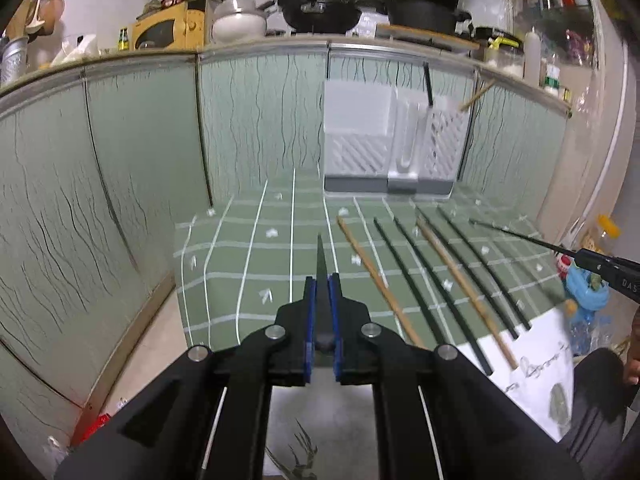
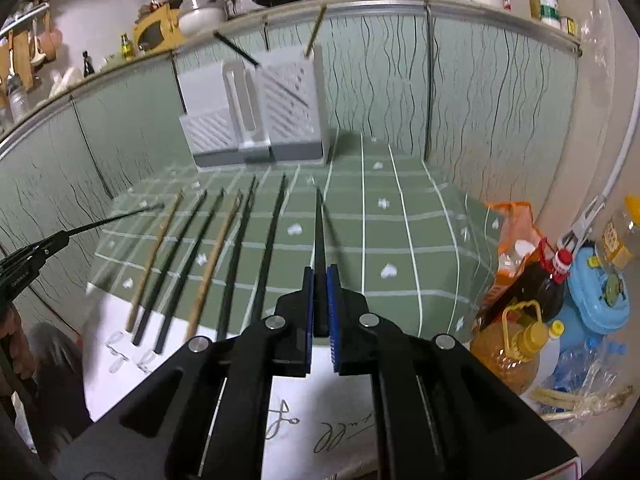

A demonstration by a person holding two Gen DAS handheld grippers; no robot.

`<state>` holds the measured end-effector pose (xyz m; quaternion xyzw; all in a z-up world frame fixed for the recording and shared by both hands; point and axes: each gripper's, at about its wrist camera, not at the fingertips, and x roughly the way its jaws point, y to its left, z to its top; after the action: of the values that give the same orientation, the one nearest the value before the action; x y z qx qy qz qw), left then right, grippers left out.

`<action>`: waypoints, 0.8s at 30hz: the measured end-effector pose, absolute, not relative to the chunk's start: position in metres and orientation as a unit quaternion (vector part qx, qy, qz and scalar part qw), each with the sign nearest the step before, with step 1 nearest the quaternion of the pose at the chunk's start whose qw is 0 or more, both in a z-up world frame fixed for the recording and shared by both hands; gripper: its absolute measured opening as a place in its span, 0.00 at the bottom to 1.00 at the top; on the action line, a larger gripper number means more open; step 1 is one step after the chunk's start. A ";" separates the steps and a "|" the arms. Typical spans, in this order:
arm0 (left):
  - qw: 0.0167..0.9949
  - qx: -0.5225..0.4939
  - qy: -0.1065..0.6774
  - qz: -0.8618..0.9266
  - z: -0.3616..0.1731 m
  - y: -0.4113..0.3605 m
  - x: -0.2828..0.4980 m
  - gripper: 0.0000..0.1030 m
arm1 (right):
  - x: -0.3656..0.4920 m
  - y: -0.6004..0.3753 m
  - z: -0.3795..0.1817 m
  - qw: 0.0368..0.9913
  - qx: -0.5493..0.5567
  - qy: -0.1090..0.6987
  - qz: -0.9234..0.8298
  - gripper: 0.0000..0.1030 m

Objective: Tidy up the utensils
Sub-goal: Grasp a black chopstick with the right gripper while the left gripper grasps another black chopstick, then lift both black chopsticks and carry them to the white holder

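Note:
In the left wrist view my left gripper [image 1: 321, 280] is shut on a black chopstick [image 1: 320, 252] that points ahead above the green mat [image 1: 248, 264]. My right gripper [image 2: 320, 276] is likewise shut on a black chopstick [image 2: 319, 220]. Each gripper shows at the edge of the other's view, the right gripper [image 1: 588, 258] and the left gripper [image 2: 60, 238], both raised off the mat. Several black and wooden chopsticks [image 1: 464, 292] [image 2: 216, 260] lie in a row on the mat. At the mat's far end, a white utensil holder [image 1: 360, 136] [image 2: 288, 116] has one black and one wooden chopstick standing in it.
Green cabinet doors [image 1: 140, 184] close off the back and left. Oil and sauce bottles [image 2: 516, 344] and a blue container [image 2: 600, 300] crowd the right side. White paper [image 2: 304, 408] lies under the mat's near edge. Pans and jars sit on the counter above.

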<state>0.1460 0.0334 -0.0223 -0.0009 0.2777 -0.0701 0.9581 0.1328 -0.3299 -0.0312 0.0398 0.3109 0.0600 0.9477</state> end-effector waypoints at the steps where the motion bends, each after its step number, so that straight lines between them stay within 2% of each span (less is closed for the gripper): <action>1: 0.960 -0.001 0.272 -0.073 -0.015 0.034 0.145 0.06 | 0.133 -0.330 -0.026 0.949 0.040 0.307 0.061 0.06; 13: 0.970 -0.001 0.230 -0.080 0.038 0.039 0.148 0.06 | 0.139 -0.333 0.029 0.962 0.045 0.259 0.068 0.06; 24: 0.971 0.008 0.221 -0.092 0.052 0.032 0.156 0.06 | 0.143 -0.328 0.058 0.967 0.038 0.239 0.079 0.06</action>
<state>0.1563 0.0319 0.0523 0.0077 0.2206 -0.0923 0.9709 0.1428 -0.3281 0.0584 0.0380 0.2388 0.0788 0.9671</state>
